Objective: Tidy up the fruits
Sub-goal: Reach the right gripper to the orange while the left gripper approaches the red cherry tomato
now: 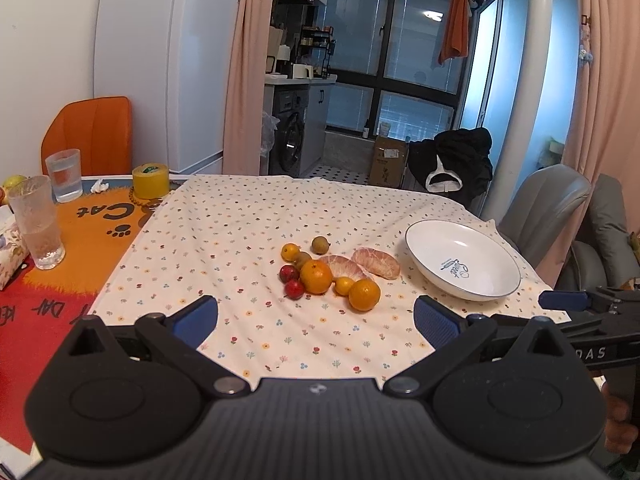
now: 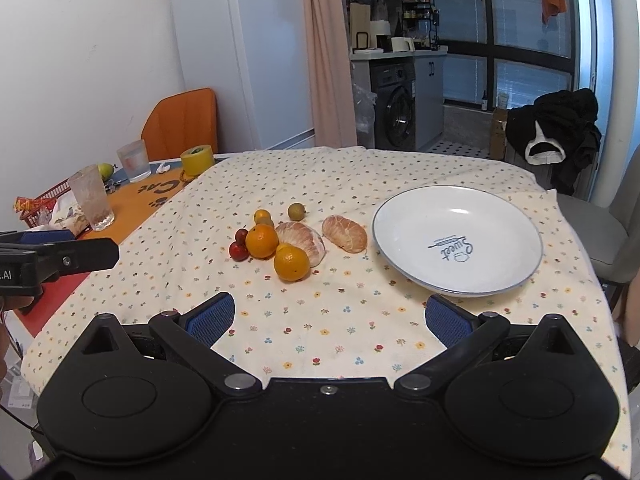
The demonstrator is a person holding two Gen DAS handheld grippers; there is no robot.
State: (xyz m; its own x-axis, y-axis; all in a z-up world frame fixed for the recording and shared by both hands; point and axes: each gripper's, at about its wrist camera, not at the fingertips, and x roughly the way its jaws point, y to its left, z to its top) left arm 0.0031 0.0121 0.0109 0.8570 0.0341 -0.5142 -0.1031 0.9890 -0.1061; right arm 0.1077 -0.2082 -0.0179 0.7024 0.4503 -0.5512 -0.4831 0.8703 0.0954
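1. Left wrist view, left gripper: jaws spread wide, blue pads bare, nothing held. It hangs above the near part of the floral tablecloth.
2. Same view, fruit cluster at 12 o'clock from the gripper:
   - large orange at the centre;
   - second orange at its 4 o'clock, with a small yellow citrus between the two;
   - two red fruits at the cluster's 9 o'clock;
   - small yellow-orange fruit at 11 o'clock, touching a brownish fruit;
   - another brownish fruit apart, at 12 o'clock;
   - two peeled pomelo segments at 2 o'clock.
3. Same view: white plate, blue-rimmed and empty, at 2 o'clock from the gripper, just beside the pomelo.
4. Same view, 10 o'clock: two clear glasses, roll of yellow tape, orange chair.
5. Same view, 3 o'clock edge: right gripper, seen side-on.
6. Right wrist view, right gripper: jaws wide apart, blue pads bare, nothing gripped.
7. Same view: fruit cluster at 11 o'clock, with an orange nearest, an orange behind it and pomelo segments to the right.
8. Same view: plate at 1 o'clock, holding no fruit.
9. Same view, 9 o'clock edge: left gripper, partly in frame.
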